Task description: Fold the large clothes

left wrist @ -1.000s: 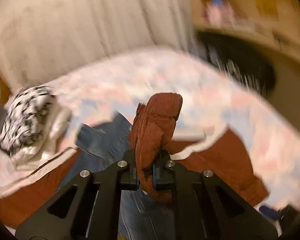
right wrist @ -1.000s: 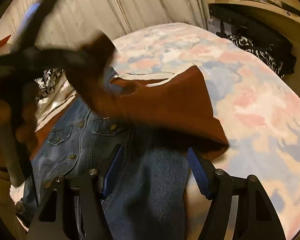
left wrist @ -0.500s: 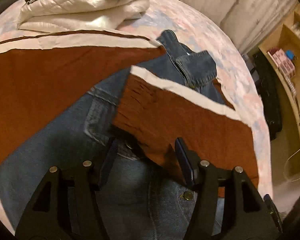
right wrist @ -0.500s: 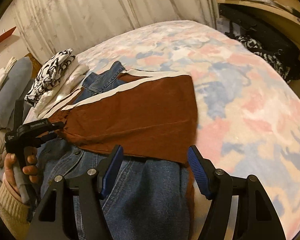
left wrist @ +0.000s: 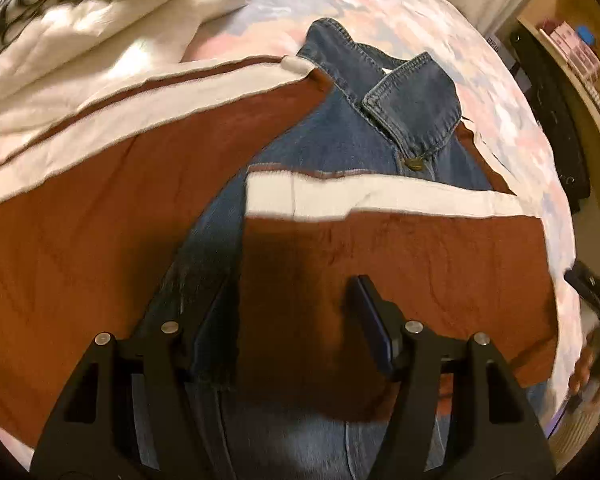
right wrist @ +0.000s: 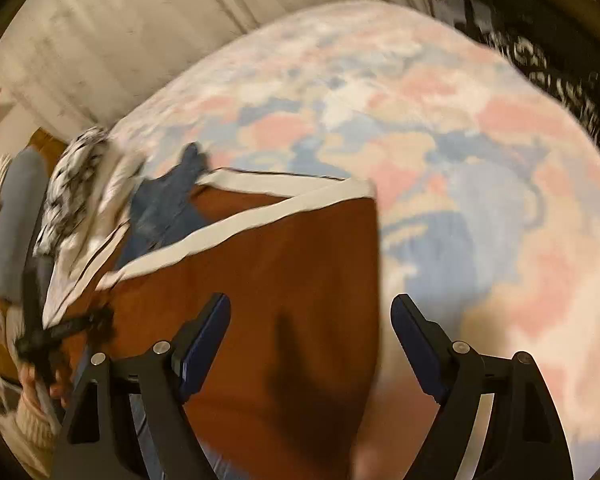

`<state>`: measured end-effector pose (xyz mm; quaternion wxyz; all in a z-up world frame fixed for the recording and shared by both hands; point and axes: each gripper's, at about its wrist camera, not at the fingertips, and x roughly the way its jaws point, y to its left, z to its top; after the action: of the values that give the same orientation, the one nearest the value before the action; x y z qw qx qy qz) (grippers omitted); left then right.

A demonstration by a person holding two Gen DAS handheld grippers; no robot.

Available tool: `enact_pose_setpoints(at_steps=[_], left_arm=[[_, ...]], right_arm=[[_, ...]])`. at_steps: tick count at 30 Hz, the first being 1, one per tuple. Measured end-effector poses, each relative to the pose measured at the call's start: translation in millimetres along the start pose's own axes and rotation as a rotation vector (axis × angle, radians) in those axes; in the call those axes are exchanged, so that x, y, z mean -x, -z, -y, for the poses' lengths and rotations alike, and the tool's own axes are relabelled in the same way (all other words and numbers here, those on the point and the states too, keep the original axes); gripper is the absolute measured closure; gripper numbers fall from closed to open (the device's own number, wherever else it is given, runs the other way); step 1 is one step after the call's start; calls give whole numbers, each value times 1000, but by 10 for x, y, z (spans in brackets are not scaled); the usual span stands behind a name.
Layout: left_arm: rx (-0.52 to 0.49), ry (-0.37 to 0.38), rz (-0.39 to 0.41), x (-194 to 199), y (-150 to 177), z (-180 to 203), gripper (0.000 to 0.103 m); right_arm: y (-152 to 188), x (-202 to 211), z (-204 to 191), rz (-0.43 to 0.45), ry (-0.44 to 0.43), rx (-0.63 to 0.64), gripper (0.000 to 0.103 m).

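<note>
A blue denim jacket (left wrist: 404, 120) lies on the bed with rust-brown panels edged in white. The right brown panel (left wrist: 420, 264) is folded over the jacket's front; the left brown panel (left wrist: 80, 216) lies spread out flat. My left gripper (left wrist: 292, 320) is open and empty just above the folded panel's edge. My right gripper (right wrist: 312, 344) is open and empty over the same panel (right wrist: 284, 272), near its right edge. The denim collar (right wrist: 168, 200) shows beyond it. The right view is blurred.
The bed cover (right wrist: 440, 160) has pink, blue and white patches. Folded white and black-patterned clothes (left wrist: 80, 20) are stacked at the far left, also in the right wrist view (right wrist: 88, 172). A curtain (right wrist: 180, 20) hangs behind. A wooden shelf (left wrist: 572, 52) and dark clothing (right wrist: 548, 64) stand to the right.
My left gripper let go of the brown panel a second ago and now hovers open lower over it. My right gripper has swung to the right, toward the panel's right edge.
</note>
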<state>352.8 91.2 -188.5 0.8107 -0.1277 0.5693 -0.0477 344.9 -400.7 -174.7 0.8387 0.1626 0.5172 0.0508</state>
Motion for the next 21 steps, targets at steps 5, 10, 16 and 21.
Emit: enact_pose_setpoints(at_steps=[5,10,16,21], left_arm=[[-58,-50,68,-57,-139,175,70],[-128,-66,194,82,-169,404,94],[-172,-121,281,69,-94,587,93],[-112,-137,209,-130,-52,385,72]], right_arm=[[-163,-646,311,-89,-8,-99,24],[-158,-505,194,28,19,2,99],[-170,-316,77,160,173,71,101],[-95,-592,92,57,236,81,98]])
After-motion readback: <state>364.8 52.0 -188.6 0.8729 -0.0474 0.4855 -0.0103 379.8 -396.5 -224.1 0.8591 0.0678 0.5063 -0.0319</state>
